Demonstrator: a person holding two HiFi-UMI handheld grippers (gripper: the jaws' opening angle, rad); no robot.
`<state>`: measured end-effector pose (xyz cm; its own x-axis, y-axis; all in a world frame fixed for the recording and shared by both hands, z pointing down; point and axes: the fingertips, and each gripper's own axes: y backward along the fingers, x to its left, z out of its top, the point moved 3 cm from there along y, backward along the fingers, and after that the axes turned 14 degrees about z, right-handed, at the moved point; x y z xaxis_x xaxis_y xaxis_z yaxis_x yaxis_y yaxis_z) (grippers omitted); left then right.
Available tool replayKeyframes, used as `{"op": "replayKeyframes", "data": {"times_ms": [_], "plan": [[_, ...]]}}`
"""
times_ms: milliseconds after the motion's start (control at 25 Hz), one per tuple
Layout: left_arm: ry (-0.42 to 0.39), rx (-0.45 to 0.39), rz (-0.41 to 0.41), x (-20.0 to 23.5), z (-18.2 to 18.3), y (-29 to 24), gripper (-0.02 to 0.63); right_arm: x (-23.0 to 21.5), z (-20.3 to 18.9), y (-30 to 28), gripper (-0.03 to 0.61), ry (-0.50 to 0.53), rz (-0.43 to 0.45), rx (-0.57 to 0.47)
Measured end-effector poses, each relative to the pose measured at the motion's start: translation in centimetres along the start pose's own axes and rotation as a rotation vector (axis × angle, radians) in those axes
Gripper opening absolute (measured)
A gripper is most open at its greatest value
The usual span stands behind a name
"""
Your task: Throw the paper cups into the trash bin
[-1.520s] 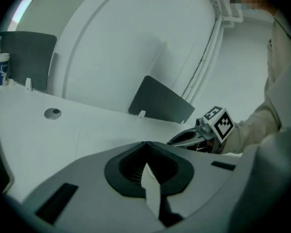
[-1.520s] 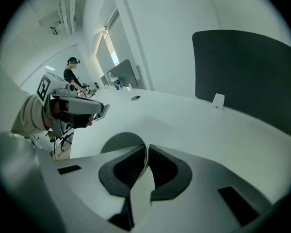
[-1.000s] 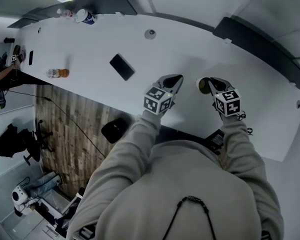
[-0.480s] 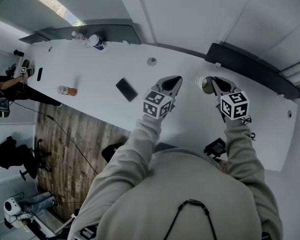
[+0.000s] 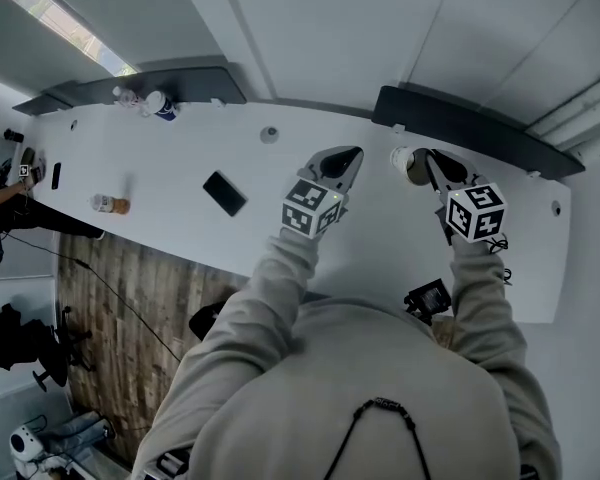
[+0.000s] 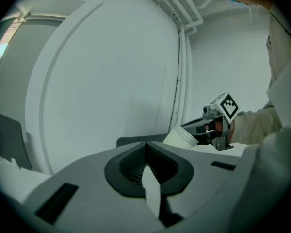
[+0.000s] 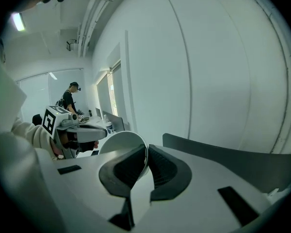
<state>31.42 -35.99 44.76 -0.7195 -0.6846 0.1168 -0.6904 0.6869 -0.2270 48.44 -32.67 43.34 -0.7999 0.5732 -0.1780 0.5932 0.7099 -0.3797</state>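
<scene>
Both claws have risen from the white worktop (image 5: 180, 153), which now lies farther below them in the head view. On the right, the claw (image 5: 427, 160) pinches a white paper cup (image 5: 407, 164) by its thin wall near the rim, and the cup hangs tilted in the air above the worktop. Just beside it, the left claw (image 5: 348, 158) has its pads pressed together with nothing between them. Down on the worktop lie a black phone (image 5: 224, 193) and a small bottle (image 5: 110, 204), well apart from both claws
</scene>
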Motion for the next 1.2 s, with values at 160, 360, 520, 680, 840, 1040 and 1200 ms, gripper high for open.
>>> {"op": "replayKeyframes", "data": {"times_ms": [160, 360, 520, 680, 840, 1040, 1200], "plan": [[0.021, 0.024, 0.038, 0.1, -0.7, -0.3, -0.002, -0.6, -0.7, -0.1, 0.043, -0.017, 0.027, -0.015], [0.042, 0.028, 0.162, 3.8, -1.5, 1.4, -0.002, -0.6, -1.8, -3.3, 0.043, -0.026, 0.115, -0.001], [0.063, 0.035, 0.281, 7.4, -2.5, 6.5, -0.002, 3.1, -1.4, -7.4, 0.041, -0.041, 0.223, 0.006], [0.099, 0.015, 0.434, 11.8, -2.4, 14.0, -0.002, 9.4, 0.6, -12.2, 0.042, 0.034, 0.341, 0.043], [0.142, -0.032, 0.608, 16.8, -3.0, 24.8, -0.002, 19.4, 2.6, -17.5, 0.043, 0.128, 0.488, 0.077], [0.163, -0.073, 0.811, 21.0, -5.4, 40.4, -0.002, 33.8, 4.0, -22.6, 0.041, 0.227, 0.647, 0.103], [0.203, -0.091, 1.000, 22.4, -8.0, 55.8, -0.002, 48.2, 3.2, -25.0, 0.041, 0.304, 0.802, 0.154]]}}
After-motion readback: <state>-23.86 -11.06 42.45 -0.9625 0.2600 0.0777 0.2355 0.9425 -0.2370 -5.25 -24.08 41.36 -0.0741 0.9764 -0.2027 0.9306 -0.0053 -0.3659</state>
